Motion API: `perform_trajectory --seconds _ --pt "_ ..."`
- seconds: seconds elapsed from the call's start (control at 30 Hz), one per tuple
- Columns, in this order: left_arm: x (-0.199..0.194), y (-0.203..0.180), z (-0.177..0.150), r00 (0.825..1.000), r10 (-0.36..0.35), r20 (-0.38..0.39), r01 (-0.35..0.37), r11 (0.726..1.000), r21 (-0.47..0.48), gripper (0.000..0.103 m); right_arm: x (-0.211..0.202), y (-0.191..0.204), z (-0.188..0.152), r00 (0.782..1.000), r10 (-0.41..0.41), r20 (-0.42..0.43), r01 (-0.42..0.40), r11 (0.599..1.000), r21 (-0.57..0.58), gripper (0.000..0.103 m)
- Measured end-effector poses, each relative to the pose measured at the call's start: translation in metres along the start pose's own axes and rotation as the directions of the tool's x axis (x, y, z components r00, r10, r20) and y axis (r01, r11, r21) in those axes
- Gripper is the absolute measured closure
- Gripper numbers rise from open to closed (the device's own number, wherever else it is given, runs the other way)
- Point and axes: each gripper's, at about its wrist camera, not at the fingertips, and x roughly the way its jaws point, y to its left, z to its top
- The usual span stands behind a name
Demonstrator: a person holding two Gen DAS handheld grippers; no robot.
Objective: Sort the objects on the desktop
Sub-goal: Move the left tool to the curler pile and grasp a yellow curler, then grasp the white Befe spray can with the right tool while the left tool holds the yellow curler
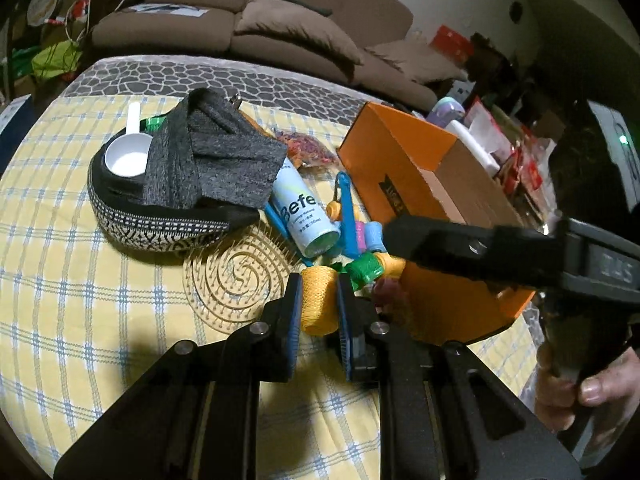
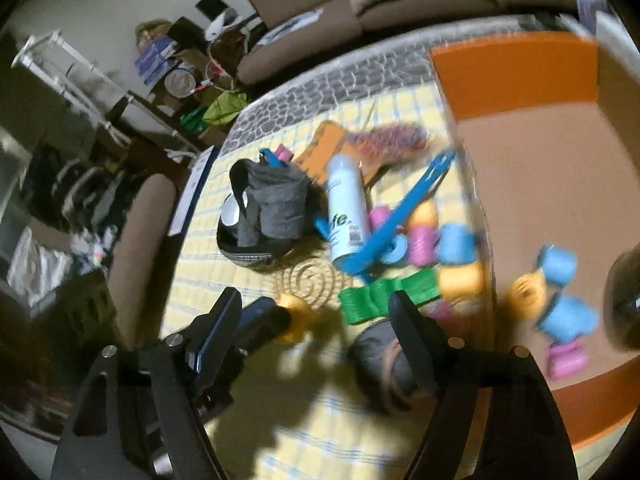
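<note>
My left gripper (image 1: 319, 284) is shut on a yellow mesh hair roller (image 1: 318, 300), held just above the checked cloth. That roller (image 2: 294, 316) and the left gripper's fingers (image 2: 260, 320) also show in the blurred right wrist view. My right gripper (image 2: 316, 300) is open with nothing pressed between its pads, above the green rollers (image 2: 384, 292). In the left wrist view the right gripper (image 1: 480, 248) reaches in from the right, in front of the orange box (image 1: 400, 148). Several blue, pink and yellow rollers (image 2: 558, 264) lie inside the box (image 2: 520, 72).
A white spray bottle (image 1: 304, 208), a blue comb (image 1: 346, 208) and more rollers (image 1: 362, 274) lie in a pile beside the box. A spiral bristle brush (image 1: 236, 280) lies in front, a patterned pouch (image 1: 160, 232) with grey cloth and a white scoop to the left. A grey bundle (image 2: 384, 364) lies near the right gripper.
</note>
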Motion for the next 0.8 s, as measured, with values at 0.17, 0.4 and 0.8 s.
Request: perform_trajectory --seconds 0.17,0.4,0.8 --pt "0.0 0.003 -0.002 1.0 0.002 -0.01 -0.003 1.0 -0.006 0.088 -0.004 0.004 0.008 0.998 -0.045 0.045 0.045 0.999 0.002 0.026" --pt "-0.011 0.009 0.001 1.0 -0.007 0.007 0.008 1.0 -0.025 0.088 0.001 0.014 0.016 0.97 -0.229 0.081 0.237 0.965 -0.109 0.064" --pt "-0.028 0.026 0.008 0.999 -0.018 0.035 0.02 0.998 -0.054 0.088 0.033 0.024 0.018 0.958 -0.279 0.068 0.286 0.943 -0.171 0.066"
